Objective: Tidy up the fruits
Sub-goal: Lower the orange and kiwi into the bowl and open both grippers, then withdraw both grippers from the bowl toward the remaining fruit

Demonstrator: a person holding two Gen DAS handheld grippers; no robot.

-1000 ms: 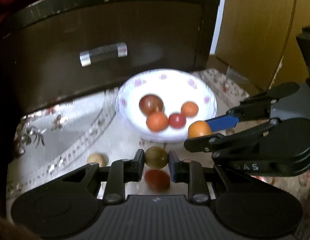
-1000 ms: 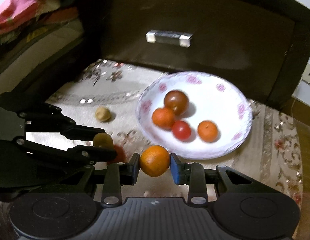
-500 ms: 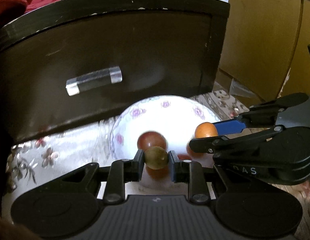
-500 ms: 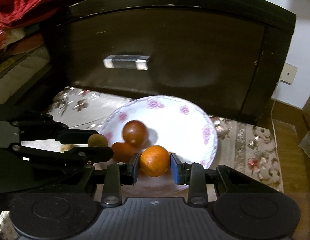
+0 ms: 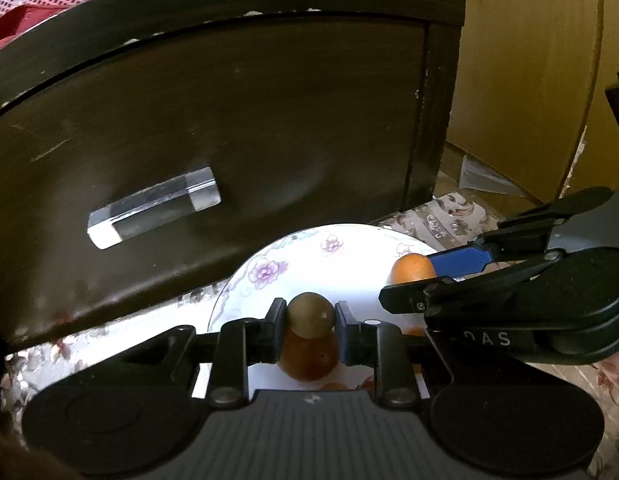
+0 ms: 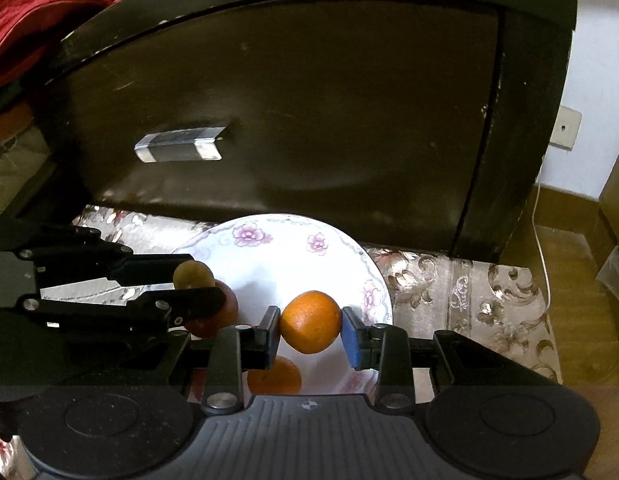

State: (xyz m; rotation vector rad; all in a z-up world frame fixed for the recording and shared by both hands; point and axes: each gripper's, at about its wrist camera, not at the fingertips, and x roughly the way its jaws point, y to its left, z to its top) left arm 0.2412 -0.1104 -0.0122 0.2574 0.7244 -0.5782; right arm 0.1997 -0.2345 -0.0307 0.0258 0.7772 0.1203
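My left gripper (image 5: 310, 316) is shut on a small olive-brown fruit (image 5: 310, 314) and holds it above the white flowered bowl (image 5: 265, 272). My right gripper (image 6: 310, 330) is shut on an orange (image 6: 310, 322) over the same bowl (image 6: 277, 240). A dark red fruit (image 5: 308, 354) lies in the bowl under the left gripper. An orange fruit (image 6: 274, 376) lies in the bowl under the right gripper. The right gripper and its orange (image 5: 412, 268) show at the right of the left wrist view. The left gripper and its fruit (image 6: 192, 274) show at the left of the right wrist view.
A dark wooden drawer front (image 5: 229, 120) with a clear handle (image 5: 153, 212) stands just behind the bowl. The bowl rests on a floral cloth (image 6: 469, 284). A cardboard box (image 5: 525, 80) stands at the right. Red fabric (image 6: 33, 20) lies on top of the furniture.
Both grippers have moved forward with their fruits, from the bowl's near rim to over the bowl. The drawer front is closer.
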